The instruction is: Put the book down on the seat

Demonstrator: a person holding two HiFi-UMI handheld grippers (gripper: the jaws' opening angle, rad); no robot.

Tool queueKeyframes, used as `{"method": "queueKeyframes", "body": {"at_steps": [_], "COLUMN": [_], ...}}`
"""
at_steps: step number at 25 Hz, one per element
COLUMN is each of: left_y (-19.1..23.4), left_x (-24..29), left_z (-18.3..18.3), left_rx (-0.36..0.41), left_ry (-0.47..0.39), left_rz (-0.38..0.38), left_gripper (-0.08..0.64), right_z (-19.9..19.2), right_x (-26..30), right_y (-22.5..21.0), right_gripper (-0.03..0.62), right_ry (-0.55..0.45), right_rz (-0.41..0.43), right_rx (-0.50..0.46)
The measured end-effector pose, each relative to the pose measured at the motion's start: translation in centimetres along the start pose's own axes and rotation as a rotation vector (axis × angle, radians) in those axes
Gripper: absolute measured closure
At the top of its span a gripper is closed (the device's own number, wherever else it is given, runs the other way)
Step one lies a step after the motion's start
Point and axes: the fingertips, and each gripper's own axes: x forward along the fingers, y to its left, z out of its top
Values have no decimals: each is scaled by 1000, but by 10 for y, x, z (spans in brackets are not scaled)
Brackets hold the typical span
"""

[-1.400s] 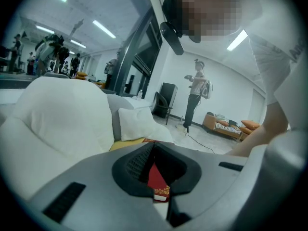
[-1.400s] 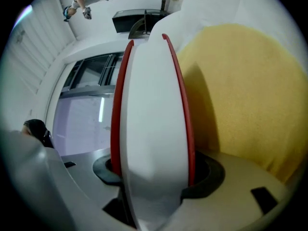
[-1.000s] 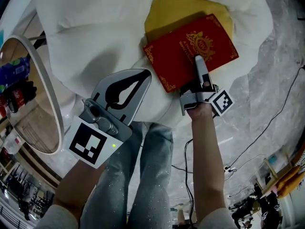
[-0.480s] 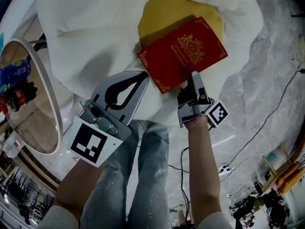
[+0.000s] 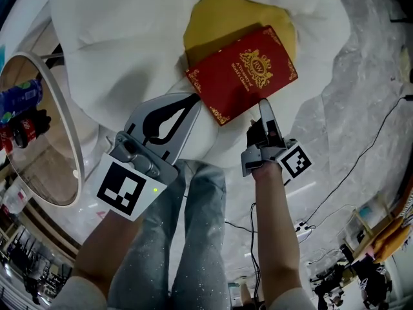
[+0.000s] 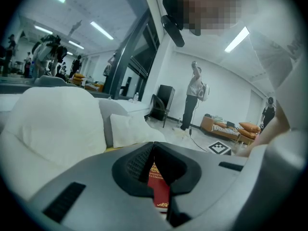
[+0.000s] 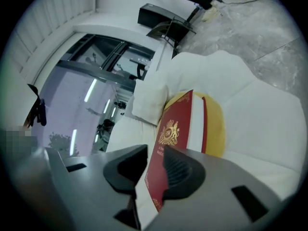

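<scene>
The red book (image 5: 242,75) with gold print lies flat and closed, cover up, on the white sofa seat (image 5: 129,57), its far part over a yellow cushion (image 5: 219,18). My right gripper (image 5: 262,105) is turned edge-on just off the book's near edge. In the right gripper view the jaws (image 7: 155,150) stand a narrow gap apart, and the book (image 7: 173,129) shows through that gap without being clamped. My left gripper (image 5: 193,100) hovers over the seat's front, left of the book, with its jaws together. The book (image 6: 158,189) shows below the tips of the left gripper (image 6: 152,148).
A round glass-topped table (image 5: 64,147) with bottles (image 5: 22,124) beneath stands at the left. The person's jeans-clad legs (image 5: 187,237) are below the grippers. Cables (image 5: 361,154) run over the marble floor on the right. A person (image 6: 196,97) stands far back in the room.
The right gripper has let go of the book and drawn back toward the person, from over the cover to just off its near edge. The book lies still. The left gripper has barely moved.
</scene>
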Motion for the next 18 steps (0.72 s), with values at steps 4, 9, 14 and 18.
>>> {"method": "queueKeyframes", "body": {"at_steps": [4, 9, 14, 18], "left_y": [0, 4, 5, 6], "left_x": [2, 1, 1, 1], "left_z": [-3, -9, -11, -9], "left_rx": [21, 12, 10, 11], "left_ry": [12, 23, 24, 20], "left_rz": [4, 18, 24, 27], "left_gripper": [545, 545, 545, 545], "right_z": [16, 25, 35, 47], "right_x": [-2, -3, -5, -9], "right_y": [1, 10, 29, 56], "right_gripper": [558, 566, 566, 566], "right_ry": [-58, -64, -69, -124], "right_rz": [-23, -63, -56, -21], "right_rx": [-33, -167, -337, -476]}}
